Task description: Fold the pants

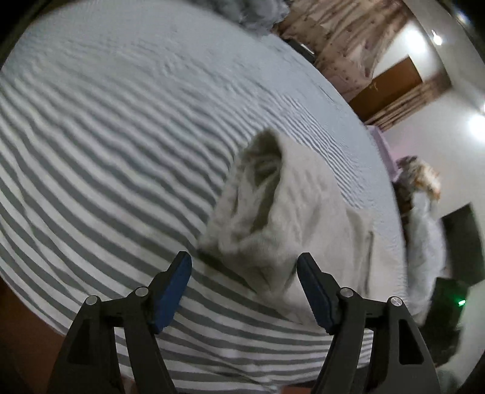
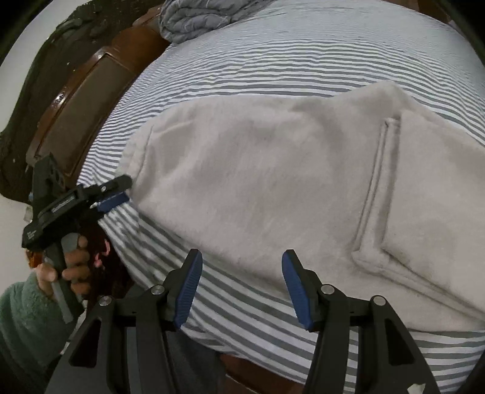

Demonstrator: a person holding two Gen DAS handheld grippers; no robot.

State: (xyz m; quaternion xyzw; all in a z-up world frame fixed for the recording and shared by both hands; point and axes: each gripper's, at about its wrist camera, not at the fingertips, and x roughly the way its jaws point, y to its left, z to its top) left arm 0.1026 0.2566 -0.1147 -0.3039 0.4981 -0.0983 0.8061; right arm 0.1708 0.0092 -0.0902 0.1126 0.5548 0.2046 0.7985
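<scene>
Left wrist view: we've got the left tongs point(image 1: 244, 291) wide apart w/ nothing between the blue pads. They hang just over the near end of the pants point(image 1: 291, 230), a pale grey fleece pair lying on the striped bed point(image 1: 106, 151). That end looks like the waistband; its opening gapes and the fabric is bunched up there. Picture's a bit blurred. Curtains point(image 1: 342, 39) and a door point(image 1: 388, 88) sit in the background.

Right wrist view: our right tongs point(image 2: 242, 288) stand about half open, also empty, above the striped sheet just shy of the pants' near edge point(image 2: 257, 181). The pants spread broad and mostly flat across the bed; a pocket seam point(image 2: 376, 185) runs down the right part. At the far left end we see the left tongs point(image 2: 116, 194) again, tips right beside the fabric's edge, held by a hand point(image 2: 65, 269) in a green fleece sleeve point(image 2: 24, 318). A rumpled grey blanket point(image 2: 197, 18) lies at the bed's top by the wooden headboard point(image 2: 81, 100).

Progress, as we judge it: pants laid out, maybe one fold in, can't tell for sure. Neither tongs grips anything, so more folding's left.
</scene>
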